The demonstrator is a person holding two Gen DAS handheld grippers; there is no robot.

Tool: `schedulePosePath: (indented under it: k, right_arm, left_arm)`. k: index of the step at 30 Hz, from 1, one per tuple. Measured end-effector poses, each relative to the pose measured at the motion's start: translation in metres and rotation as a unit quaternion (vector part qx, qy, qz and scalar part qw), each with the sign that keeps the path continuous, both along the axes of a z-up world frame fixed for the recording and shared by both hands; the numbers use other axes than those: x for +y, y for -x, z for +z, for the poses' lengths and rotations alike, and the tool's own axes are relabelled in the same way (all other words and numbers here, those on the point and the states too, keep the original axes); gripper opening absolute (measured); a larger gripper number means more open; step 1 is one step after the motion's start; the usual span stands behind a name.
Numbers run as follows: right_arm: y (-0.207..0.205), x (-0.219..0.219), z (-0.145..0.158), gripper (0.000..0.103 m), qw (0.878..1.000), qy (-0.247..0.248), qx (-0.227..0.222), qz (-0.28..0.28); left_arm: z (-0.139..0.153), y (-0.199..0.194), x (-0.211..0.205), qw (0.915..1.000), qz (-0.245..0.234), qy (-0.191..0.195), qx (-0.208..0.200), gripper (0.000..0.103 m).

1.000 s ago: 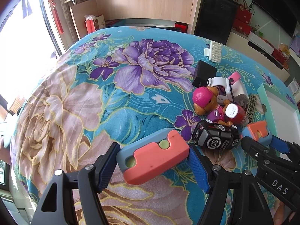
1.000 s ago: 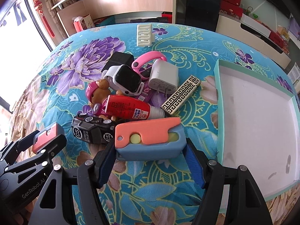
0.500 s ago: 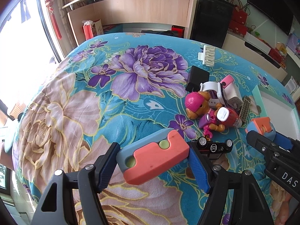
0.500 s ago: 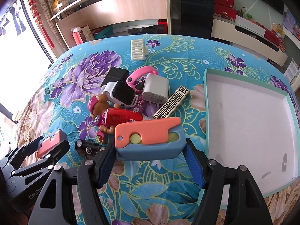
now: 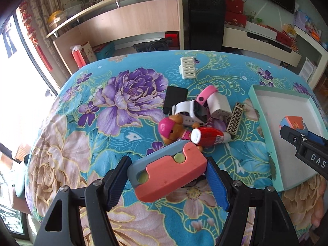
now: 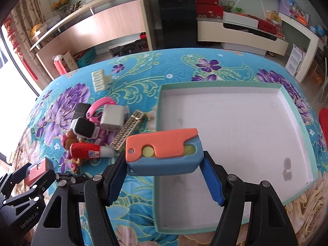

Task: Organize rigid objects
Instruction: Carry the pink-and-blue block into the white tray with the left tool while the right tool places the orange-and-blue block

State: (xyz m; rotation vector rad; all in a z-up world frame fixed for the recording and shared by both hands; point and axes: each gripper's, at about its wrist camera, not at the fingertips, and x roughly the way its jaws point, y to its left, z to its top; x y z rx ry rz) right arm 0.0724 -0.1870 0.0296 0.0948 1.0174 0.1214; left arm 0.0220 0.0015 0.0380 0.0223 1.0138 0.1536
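A pile of small rigid objects lies on the floral cloth: a pink-hatted toy figure point(image 5: 169, 128), a red tube point(image 5: 209, 138), a white smartwatch point(image 5: 193, 112), a white charger point(image 5: 219, 104), a patterned bar point(image 5: 235, 121) and a black block point(image 5: 175, 98). A toy car point(image 6: 70, 178) lies near the left gripper. My left gripper point(image 5: 167, 181) is open above the cloth, nothing between its blue pads. My right gripper point(image 6: 164, 179) is open over the near left edge of the shallow teal-rimmed white tray point(image 6: 293, 106). The tray point(image 5: 264, 110) is empty.
A cream ridged comb-like piece point(image 5: 187, 67) lies apart at the far side of the bed. Beyond the bed stand a wooden desk point(image 5: 131, 24), a black cabinet point(image 5: 205, 24) and a low white TV bench point(image 6: 246, 39).
Both grippers have risen and pulled back from the pile. The right gripper has swung right, from over the toy car to over the tray. The toy car was rolled onto its side.
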Motion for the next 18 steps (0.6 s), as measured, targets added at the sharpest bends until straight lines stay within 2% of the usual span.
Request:
schedulePosePath:
  k: [8, 13, 18]
  right_arm:
    - [-0.003, -0.073, -0.003, 0.071, 0.994, 0.021, -0.002, -0.105]
    - [-0.002, -0.117, -0.010, 0.071, 0.986, 0.019, 0.005, -0.165]
    - [0.000, -0.148, -0.017, 0.071, 0.978, 0.030, 0.010, -0.208]
  left_arm:
    - [0.023, -0.025, -0.067, 0.9960, -0.086, -0.020, -0.012, 0.075]
    - [0.021, -0.044, -0.115, 0.9896, -0.143, -0.003, -0.009, 0.075]
    - [0.011, -0.061, -0.157, 0.9836, -0.180, -0.014, 0.002, 0.075]
